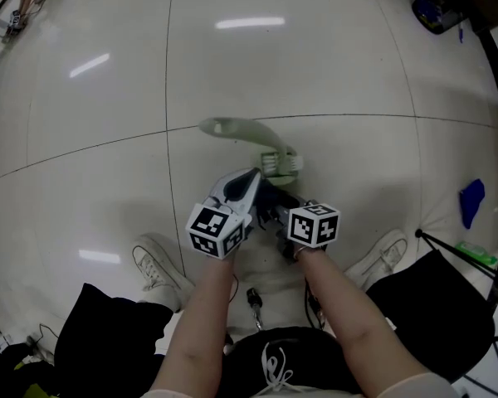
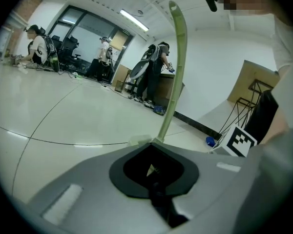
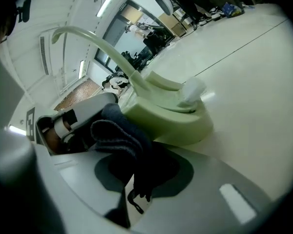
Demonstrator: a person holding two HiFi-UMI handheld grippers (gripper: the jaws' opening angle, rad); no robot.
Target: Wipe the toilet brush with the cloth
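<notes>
The pale green toilet brush (image 1: 275,161) stands on the white floor in its holder, its curved handle (image 1: 231,128) reaching up and left. My left gripper (image 1: 253,181) comes in from the lower left and is shut at the foot of the handle (image 2: 177,57), which rises straight up past its jaws. My right gripper (image 1: 279,207) sits just right of it, shut on a dark blue cloth (image 3: 118,136). The cloth is bunched against the green holder (image 3: 172,121). From the head view the cloth (image 1: 273,196) shows as a dark patch between the two grippers.
The person's white shoes (image 1: 154,265) (image 1: 382,255) flank the brush on the tiled floor. A blue object (image 1: 471,199) and a black seat with thin legs (image 1: 448,309) are at the right. Several people (image 2: 156,67) and a cardboard sheet (image 2: 254,82) are far off.
</notes>
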